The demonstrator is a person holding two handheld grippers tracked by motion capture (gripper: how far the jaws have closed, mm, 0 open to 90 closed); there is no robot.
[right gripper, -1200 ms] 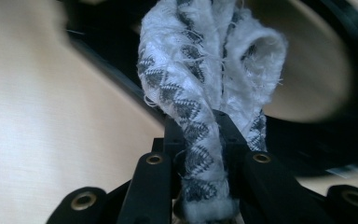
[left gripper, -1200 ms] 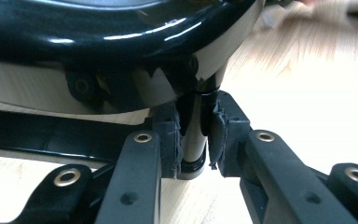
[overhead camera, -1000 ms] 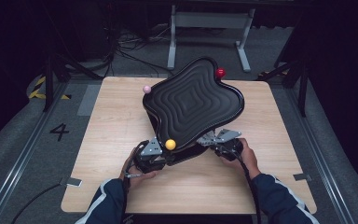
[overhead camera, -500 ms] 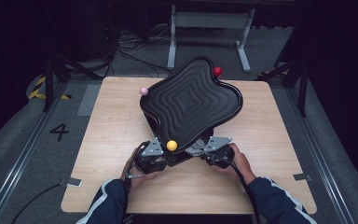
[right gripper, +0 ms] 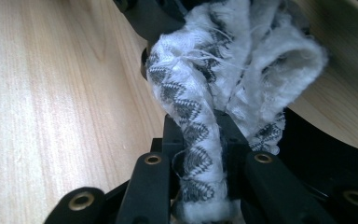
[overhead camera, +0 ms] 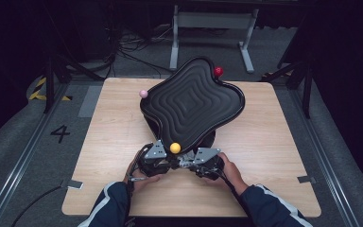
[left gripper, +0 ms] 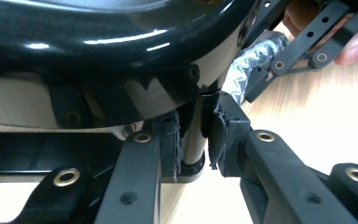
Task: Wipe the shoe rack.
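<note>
Cloth (right gripper: 200, 126) | centre of right gripper view, pinched by right gripper (right gripper: 200, 161) | left gripper (left gripper: 193, 149) clamps tray (overhead camera: 194, 109) post (left gripper: 192, 140) | risk: wiping push may tip tray, shedding balls.

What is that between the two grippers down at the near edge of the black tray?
In the high view, a yellow ball on the tray's near rim sits between the left gripper and the right gripper.

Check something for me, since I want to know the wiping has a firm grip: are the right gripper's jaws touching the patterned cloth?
Touching. The right gripper view shows the right gripper with both jaws pressed against the bunched cloth between them.
</note>
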